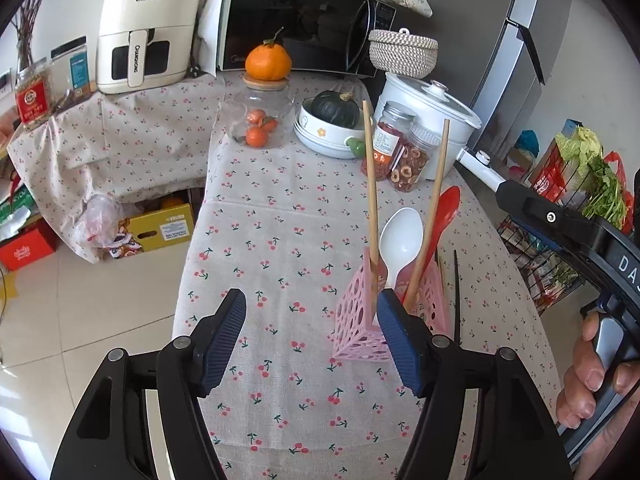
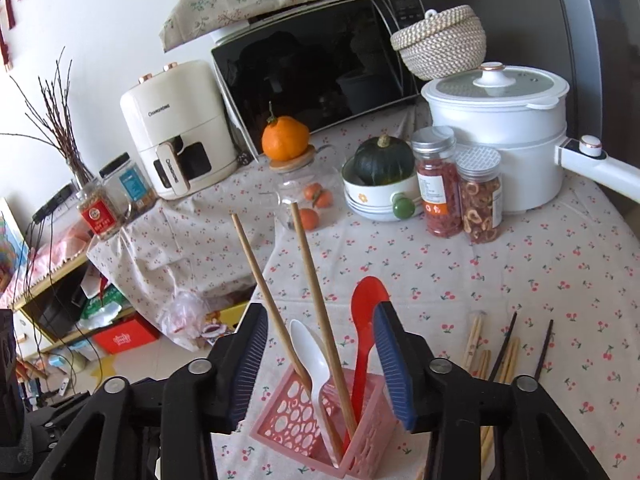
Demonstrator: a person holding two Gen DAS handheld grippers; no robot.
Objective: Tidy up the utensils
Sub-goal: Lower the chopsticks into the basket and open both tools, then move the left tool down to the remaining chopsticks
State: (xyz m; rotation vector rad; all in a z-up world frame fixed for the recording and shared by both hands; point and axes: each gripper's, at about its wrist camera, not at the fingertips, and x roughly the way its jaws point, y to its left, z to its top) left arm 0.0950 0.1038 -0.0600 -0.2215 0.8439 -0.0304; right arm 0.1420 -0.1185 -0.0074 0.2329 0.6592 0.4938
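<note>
**Utensil basket loaded, both claws spread**

Pink plastic basket point(image 2: 320, 432): square, walls pierced with round holes, standing on the desk point(image 2: 540, 264) at 6 o'clock in the right wrist view. Inside, upright and leaning: two plain wooden chopsticks point(image 2: 320, 320), round in section; one white plastic spoon point(image 2: 308, 348), smooth oval bowl up; one red plastic spoon point(image 2: 366, 320), glossy.

Right claw point(image 2: 320, 364): spread, ribbed blue pads either side of the utensil tops, nothing pinched. Whether a pad grazes the red spoon I cannot tell.

Left claw point(image 1: 312, 340): spread, empty. Its right-hand pad overlaps the basket's near corner; contact cannot be judged.

Loose chopsticks point(image 2: 496, 356) lie flat on the desk at 4 o'clock of the basket, some pale wood, some dark and tapered.

Desk cloth: coarse beige weave, small red cherry print.

Toward 12 o'clock: two clear jars point(image 2: 456, 188) of dried red fruit, metal lids; white enamel bowl point(image 2: 380, 196) holding a dark green squash point(image 2: 382, 160); white lidded pot point(image 2: 496, 128); woven rope basket point(image 2: 440, 40); glass jar point(image 2: 304, 196) of small oranges, a larger orange point(image 2: 285, 138) on its wooden lid.
</note>
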